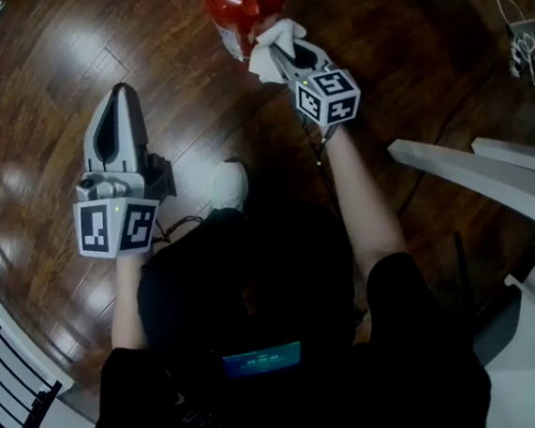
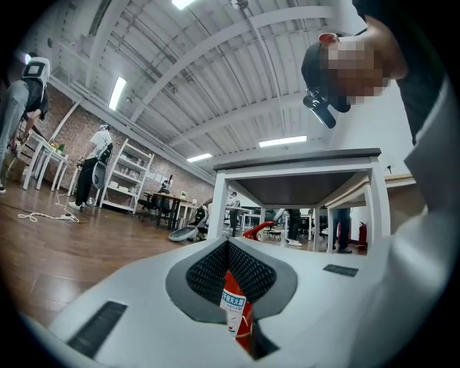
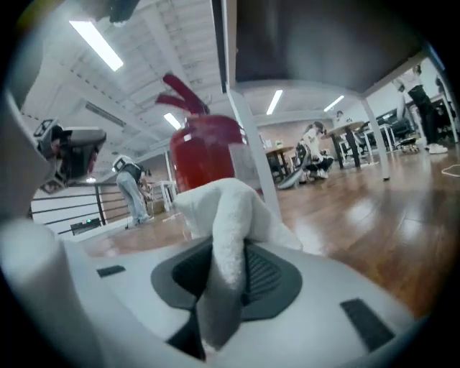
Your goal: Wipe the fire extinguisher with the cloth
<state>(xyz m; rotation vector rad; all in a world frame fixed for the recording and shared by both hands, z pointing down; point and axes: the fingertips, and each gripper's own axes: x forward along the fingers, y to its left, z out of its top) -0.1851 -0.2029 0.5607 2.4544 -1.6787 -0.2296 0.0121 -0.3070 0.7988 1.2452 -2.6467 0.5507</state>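
A red fire extinguisher (image 1: 243,4) stands on the wooden floor at the top edge of the head view. My right gripper (image 1: 278,55) is shut on a white cloth (image 1: 270,41), and the cloth is pressed against the extinguisher's near side. In the right gripper view the cloth (image 3: 224,208) bulges out of the jaws, with the red cylinder (image 3: 205,154) just behind it. My left gripper (image 1: 122,91) hovers over the floor to the left, shut and holding nothing. Through a slit between its jaws, the left gripper view shows a strip of the extinguisher (image 2: 236,309) farther off.
The legs of a white table (image 1: 471,175) slant across the right side. Cables (image 1: 519,43) lie on the floor at top right, and a black railing (image 1: 13,402) stands at bottom left. My white shoe (image 1: 230,184) is between the two grippers. People and shelves stand far off.
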